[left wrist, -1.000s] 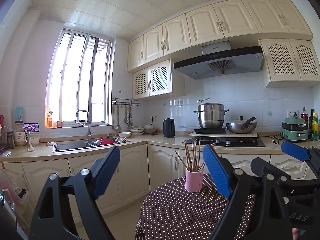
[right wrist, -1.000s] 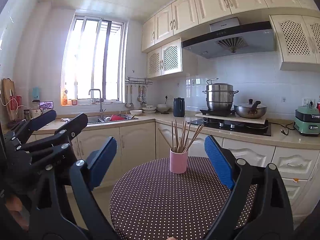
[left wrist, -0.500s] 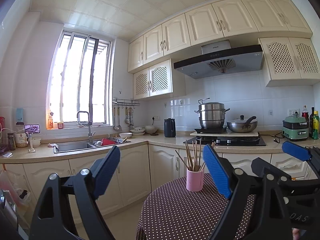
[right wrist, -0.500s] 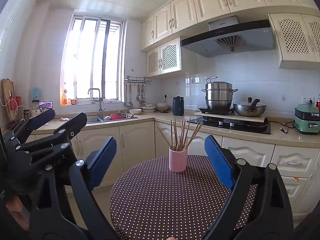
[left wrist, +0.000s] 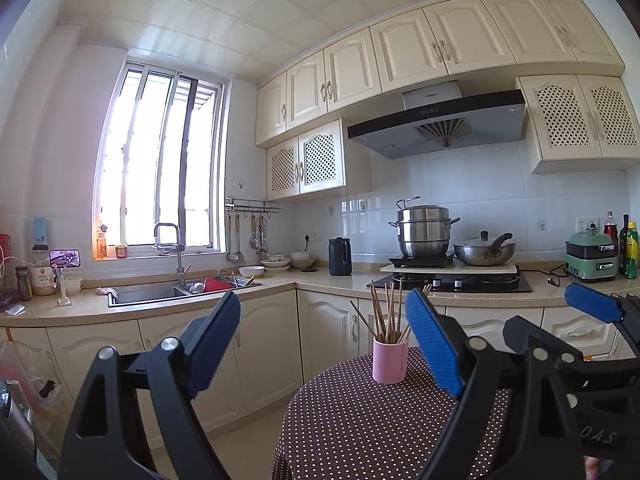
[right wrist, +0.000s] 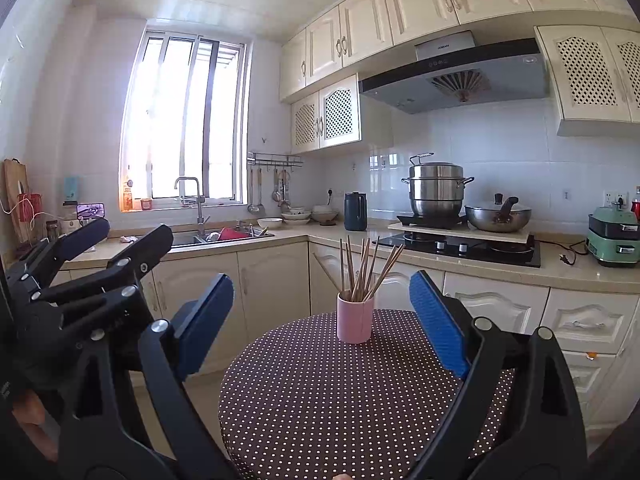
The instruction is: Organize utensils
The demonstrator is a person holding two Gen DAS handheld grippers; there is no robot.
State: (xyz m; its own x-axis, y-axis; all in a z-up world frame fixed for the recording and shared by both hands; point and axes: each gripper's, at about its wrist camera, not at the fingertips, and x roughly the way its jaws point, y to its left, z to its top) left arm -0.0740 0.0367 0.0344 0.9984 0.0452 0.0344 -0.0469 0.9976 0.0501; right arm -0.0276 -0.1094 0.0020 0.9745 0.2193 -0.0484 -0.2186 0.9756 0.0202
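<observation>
A pink cup [right wrist: 355,323] stands upright near the far edge of a round table with a brown polka-dot cloth [right wrist: 320,400]. Several wooden chopsticks [right wrist: 360,270] fan out of it. My right gripper [right wrist: 320,320] is held level before the table, open, nothing between its blue pads; the cup shows in the gap, well beyond them. My left gripper [left wrist: 324,344] is open and empty too, left of the table; in its view the pink cup [left wrist: 390,360] with chopsticks [left wrist: 386,312] stands just left of its right pad. Each view shows the other gripper at its edge.
An L-shaped kitchen counter [right wrist: 460,268] runs behind the table, with a sink [right wrist: 224,236], a black kettle [right wrist: 355,211], a stove with a steamer pot [right wrist: 437,188] and a wok [right wrist: 498,213], and a green cooker [right wrist: 614,242]. Ladles hang on a wall rack [right wrist: 274,188].
</observation>
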